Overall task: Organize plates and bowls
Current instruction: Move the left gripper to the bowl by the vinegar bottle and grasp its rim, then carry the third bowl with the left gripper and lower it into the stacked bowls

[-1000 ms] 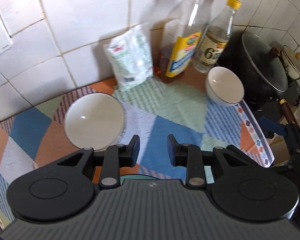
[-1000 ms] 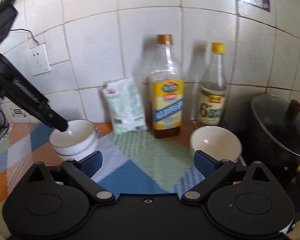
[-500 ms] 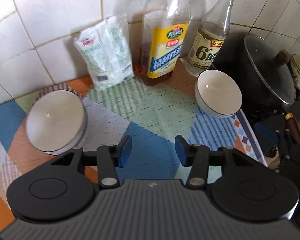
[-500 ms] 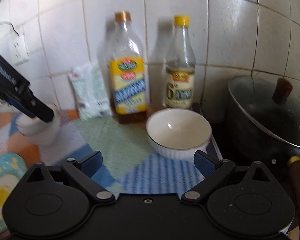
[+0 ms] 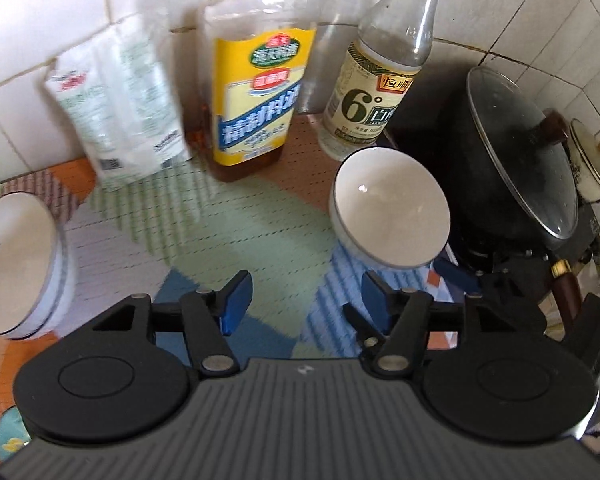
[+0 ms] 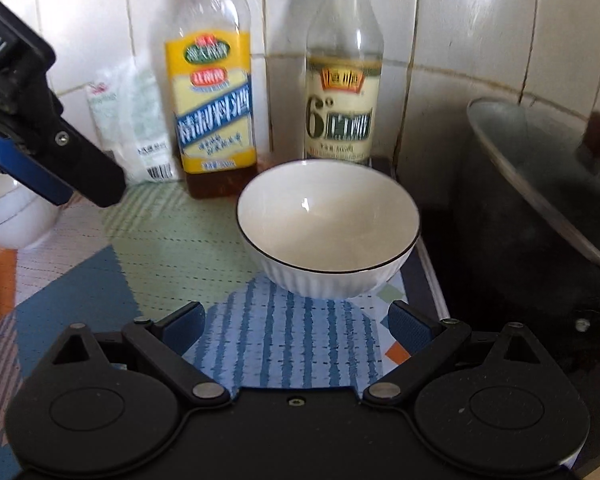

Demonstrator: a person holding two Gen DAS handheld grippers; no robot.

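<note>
A white bowl with a dark rim point(image 6: 328, 228) stands on the patterned mat, just ahead of my right gripper point(image 6: 296, 320), which is open and empty. The same bowl point(image 5: 388, 212) shows in the left wrist view, ahead and right of my left gripper point(image 5: 306, 298), which is open and empty. A stack of white bowls point(image 5: 16, 260) stands at the mat's left; it shows partly in the right wrist view point(image 6: 16, 216) behind the left gripper's fingers point(image 6: 48, 160).
Against the tiled wall stand a yellow-labelled cooking wine bottle point(image 6: 212, 108), a vinegar bottle point(image 6: 344, 92) and a white bag point(image 6: 132, 124). A black pot with a glass lid point(image 6: 540, 200) sits right of the bowl. A teal plate edge point(image 5: 8, 436) lies at lower left.
Both grippers moved right and closer to the single bowl, which now looms larger. The left gripper's jaws opened wider. The bowl stack slid to the left edge of view.
</note>
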